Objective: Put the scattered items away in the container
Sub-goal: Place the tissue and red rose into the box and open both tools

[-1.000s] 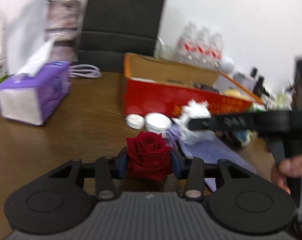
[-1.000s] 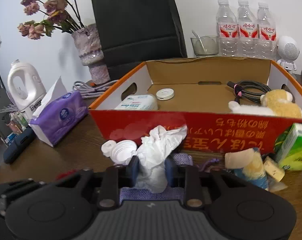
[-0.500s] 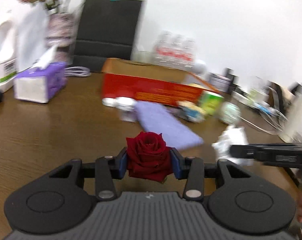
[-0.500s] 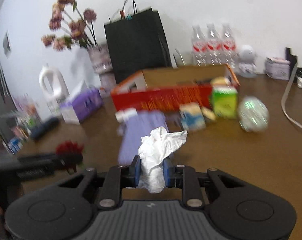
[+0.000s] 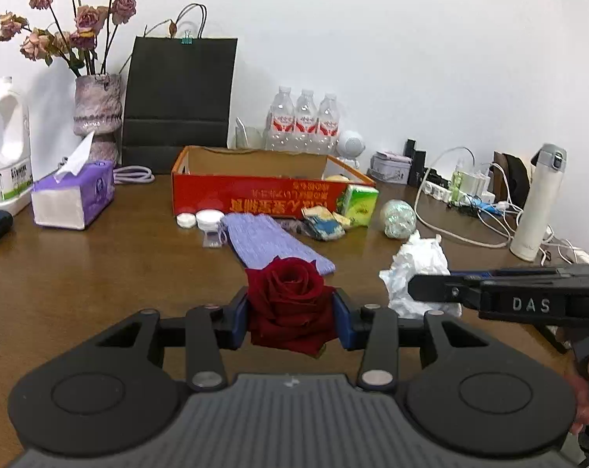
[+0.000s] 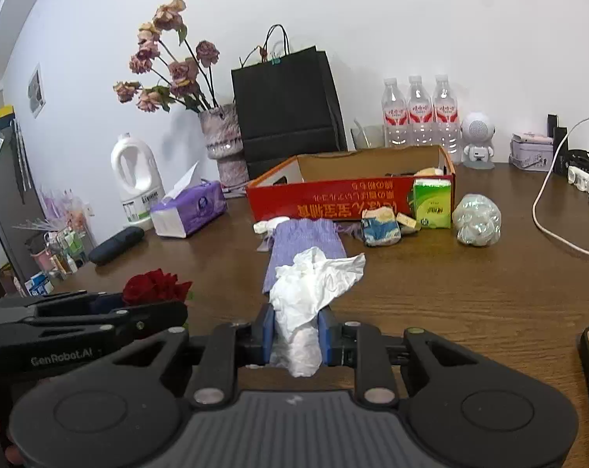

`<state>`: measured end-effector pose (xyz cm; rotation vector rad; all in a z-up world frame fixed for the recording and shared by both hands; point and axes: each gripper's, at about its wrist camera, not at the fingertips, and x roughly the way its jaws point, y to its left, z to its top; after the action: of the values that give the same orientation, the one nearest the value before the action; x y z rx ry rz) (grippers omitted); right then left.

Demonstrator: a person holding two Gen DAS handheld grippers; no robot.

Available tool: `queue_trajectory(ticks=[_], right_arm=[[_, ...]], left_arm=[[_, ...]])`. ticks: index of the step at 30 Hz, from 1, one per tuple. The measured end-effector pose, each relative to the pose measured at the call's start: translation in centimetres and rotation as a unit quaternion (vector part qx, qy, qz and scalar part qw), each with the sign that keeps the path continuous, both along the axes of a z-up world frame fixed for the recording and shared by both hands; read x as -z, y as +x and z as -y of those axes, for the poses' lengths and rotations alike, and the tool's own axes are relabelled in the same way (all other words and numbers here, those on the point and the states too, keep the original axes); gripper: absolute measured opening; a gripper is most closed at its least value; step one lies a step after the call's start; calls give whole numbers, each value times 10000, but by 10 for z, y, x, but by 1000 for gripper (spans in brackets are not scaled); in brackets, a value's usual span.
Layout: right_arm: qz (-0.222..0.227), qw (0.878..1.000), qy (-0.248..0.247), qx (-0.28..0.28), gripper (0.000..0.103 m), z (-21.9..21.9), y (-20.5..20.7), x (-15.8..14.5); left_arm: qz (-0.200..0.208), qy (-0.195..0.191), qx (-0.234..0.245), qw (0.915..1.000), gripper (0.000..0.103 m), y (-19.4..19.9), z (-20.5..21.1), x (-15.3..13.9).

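My left gripper (image 5: 291, 321) is shut on a dark red rose (image 5: 288, 302), held above the brown table well in front of the red cardboard box (image 5: 255, 197). My right gripper (image 6: 294, 335) is shut on a crumpled white tissue (image 6: 314, 288); the tissue also shows in the left wrist view (image 5: 417, 269). The rose also shows in the right wrist view (image 6: 154, 288) at the left. The box (image 6: 345, 197) stands open at the back with items inside. A purple cloth (image 5: 271, 240), white lids (image 5: 204, 218), a small blue-yellow packet (image 5: 323, 226), a green tissue pack (image 5: 359, 204) and a shiny ball (image 5: 398, 218) lie before the box.
A purple tissue box (image 5: 74, 199), white jug (image 5: 6, 156), flower vase (image 5: 97, 117) and black bag (image 5: 179, 101) stand at back left. Water bottles (image 5: 304, 121), cables and a power strip (image 5: 462, 195), and a white flask (image 5: 538, 202) sit at the right.
Both grippers have pulled back from the box toward the near side of the table, still holding the rose and the tissue. The box now looks much farther away.
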<state>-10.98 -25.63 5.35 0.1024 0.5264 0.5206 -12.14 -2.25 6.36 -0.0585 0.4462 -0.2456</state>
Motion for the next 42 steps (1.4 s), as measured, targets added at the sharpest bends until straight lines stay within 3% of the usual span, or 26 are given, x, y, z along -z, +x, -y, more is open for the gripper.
queue_trajectory(ticks=[6,10,13,17,22,28,31,34,37,42], right_arm=[[87,9999,89,-53,22,-5,33,-18],[524,9986,61,-37,22,-13,98,-56],[683,9974,126,-172,23,-22,167,-83],[203,9993,-101,-283,23,-43,287,-97],[-930,9946,-461,-50,23,-71,413,-72],[-1917,9794,-609,160,23,-90,489,-10],[-2099,9748,-744,134,24,-98,501,11],[-2175,9712,-956,161,33,-102,505,22],[-2133,9721,-950,202,49,-98,502,15],[-1934,9761,-928,356,63,-79,486,-31]], left_arm=[[377,-33,12,9993,44,69,-18,-34],[384,-44,-168,9991,45,174,-29,-66],[98,119,-229,9996,45,268,-31,-71],[-321,571,-307,9974,44,367,-21,-58],[-922,1215,-566,9867,45,444,-10,-27],[-1528,1681,-530,9724,47,477,-1,3],[-1775,1669,-481,9687,52,485,-2,7],[-1905,1616,-419,9674,53,495,-4,6],[-1942,1487,-450,9686,53,493,-7,-4],[-1832,1334,-536,9725,60,472,-12,-53]])
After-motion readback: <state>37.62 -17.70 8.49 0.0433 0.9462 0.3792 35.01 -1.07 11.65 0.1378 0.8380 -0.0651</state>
